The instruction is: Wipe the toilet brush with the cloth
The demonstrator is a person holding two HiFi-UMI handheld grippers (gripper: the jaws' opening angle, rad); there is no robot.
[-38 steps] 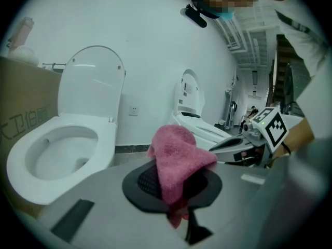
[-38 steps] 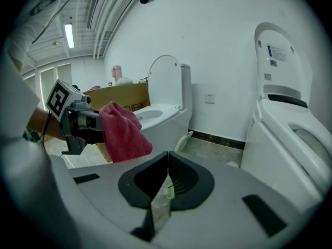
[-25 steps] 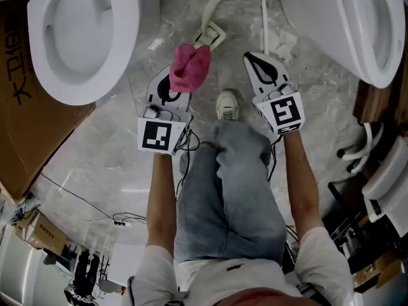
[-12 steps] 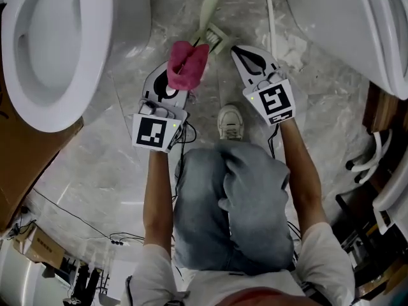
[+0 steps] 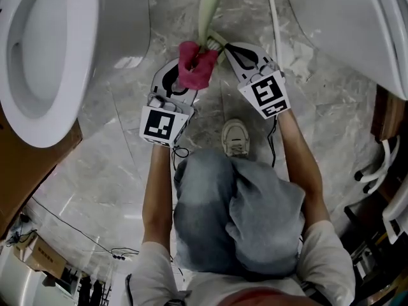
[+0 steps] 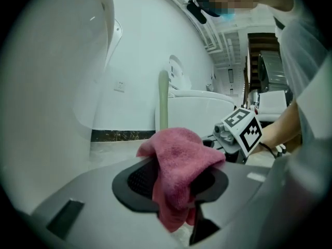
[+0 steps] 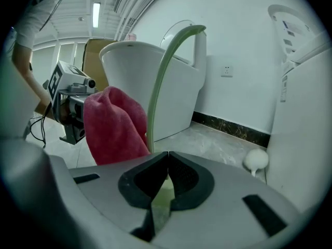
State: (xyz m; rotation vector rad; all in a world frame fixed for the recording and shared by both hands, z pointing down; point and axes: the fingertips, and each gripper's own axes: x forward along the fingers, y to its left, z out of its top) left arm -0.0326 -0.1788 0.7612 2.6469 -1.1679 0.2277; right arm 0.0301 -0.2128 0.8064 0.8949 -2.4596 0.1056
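Note:
A pale green toilet brush (image 5: 207, 5) stands nearly upright on the marble floor, its handle rising toward me. A pink cloth (image 5: 194, 65) lies between the jaws of my left gripper (image 5: 185, 69) and touches the brush's lower part. In the left gripper view the jaws are opening, the cloth (image 6: 179, 165) draped loosely between the pads, the brush (image 6: 163, 100) behind it. My right gripper (image 5: 226, 46) is just right of the brush's base. In the right gripper view its tips (image 7: 167, 157) meet, and the brush (image 7: 166, 71) rises just beyond them, green showing through the slit.
White toilets stand at left (image 5: 51, 56) and right (image 5: 344, 24). A white pipe (image 5: 274, 18) runs along the floor beside the right one. My shoe (image 5: 236, 136) is behind the grippers. Cardboard (image 5: 25, 190) and a cable (image 5: 83, 203) lie at lower left.
Both grippers have sunk toward the floor and closed in on the brush. The cloth now touches the brush, and the left jaws have spread apart round it.

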